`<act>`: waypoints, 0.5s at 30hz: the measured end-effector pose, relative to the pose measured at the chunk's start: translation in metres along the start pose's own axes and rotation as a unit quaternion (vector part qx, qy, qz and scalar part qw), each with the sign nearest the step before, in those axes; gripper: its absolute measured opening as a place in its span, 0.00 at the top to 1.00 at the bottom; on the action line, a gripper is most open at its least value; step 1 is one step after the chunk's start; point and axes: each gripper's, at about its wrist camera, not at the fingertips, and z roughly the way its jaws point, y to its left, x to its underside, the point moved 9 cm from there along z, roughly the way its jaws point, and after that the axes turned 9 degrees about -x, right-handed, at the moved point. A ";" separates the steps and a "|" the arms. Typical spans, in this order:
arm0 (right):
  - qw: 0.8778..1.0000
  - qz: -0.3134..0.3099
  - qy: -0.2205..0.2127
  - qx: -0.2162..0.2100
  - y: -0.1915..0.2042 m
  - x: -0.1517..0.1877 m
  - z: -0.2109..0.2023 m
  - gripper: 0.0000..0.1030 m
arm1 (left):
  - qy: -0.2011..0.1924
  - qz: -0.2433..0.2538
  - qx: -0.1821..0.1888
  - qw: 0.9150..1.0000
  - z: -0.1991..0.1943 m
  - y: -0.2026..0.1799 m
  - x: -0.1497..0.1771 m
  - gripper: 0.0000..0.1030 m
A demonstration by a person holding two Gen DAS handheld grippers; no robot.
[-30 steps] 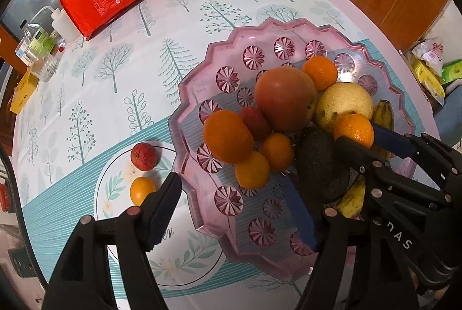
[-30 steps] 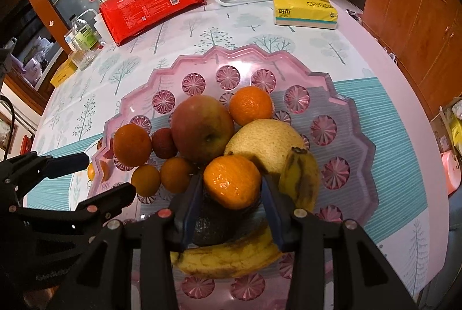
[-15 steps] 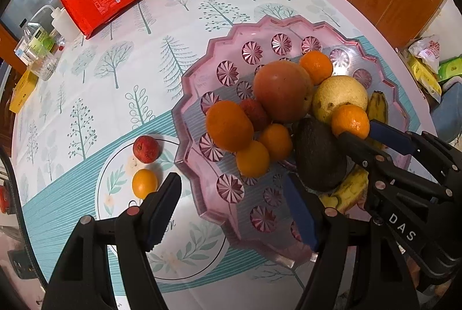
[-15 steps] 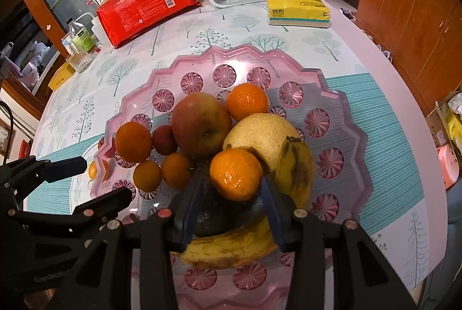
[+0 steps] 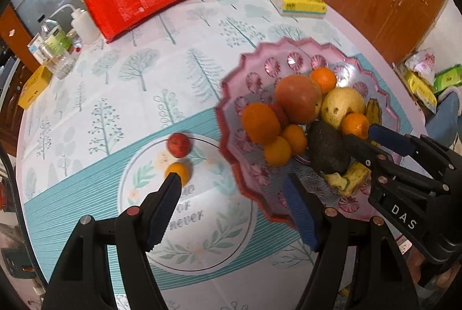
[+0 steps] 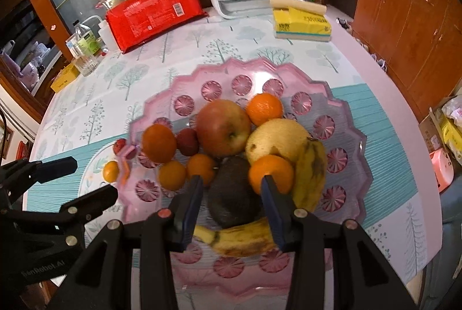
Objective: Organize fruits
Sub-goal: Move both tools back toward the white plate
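The step in hand looks like fetching the two strays that lie on the tree-printed tablecloth [image 5: 115,96] outside the scalloped pink translucent plastic fruit bowl [image 5: 221,144]: a small round orange citrus fruit [image 5: 179,170] and, just at its 12 o'clock, a small round red fruit [image 5: 178,144], both near the bowl's 9 o'clock in the left wrist view; to do it well, take one fruit at a time, centre the jaws so that the citrus sits squarely between the pads and not under one tip, come down steeply, close gently because so small and round a fruit may roll or squirt out, then lift clear of the raised rim and set it in the bare part of the bowl at about 11 o'clock, away from the heap, which could shift if nudged; the left gripper [image 5: 232,191] stands wide and empty, its left fingertip overlapping the citrus in the view, though whether it touches I cannot tell; the right gripper [image 6: 232,188] stands narrow and grips nothing, poised over the dark green avocado [image 6: 232,197], with a medium orange tangerine [image 6: 270,170] just beyond its right fingertip at 1 o'clock.
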 end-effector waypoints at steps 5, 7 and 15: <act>1.000 -0.016 -0.025 0.001 0.026 -0.006 -0.016 0.59 | -0.034 -0.023 -0.001 0.999 -0.022 0.032 -0.002 0.30; 0.999 -0.024 -0.031 0.000 0.037 -0.008 -0.021 0.59 | -0.049 -0.029 0.005 0.998 -0.032 0.044 -0.003 0.30; 0.994 -0.077 -0.075 0.008 0.093 -0.015 -0.040 0.59 | -0.063 -0.036 -0.003 0.997 -0.059 0.103 0.002 0.30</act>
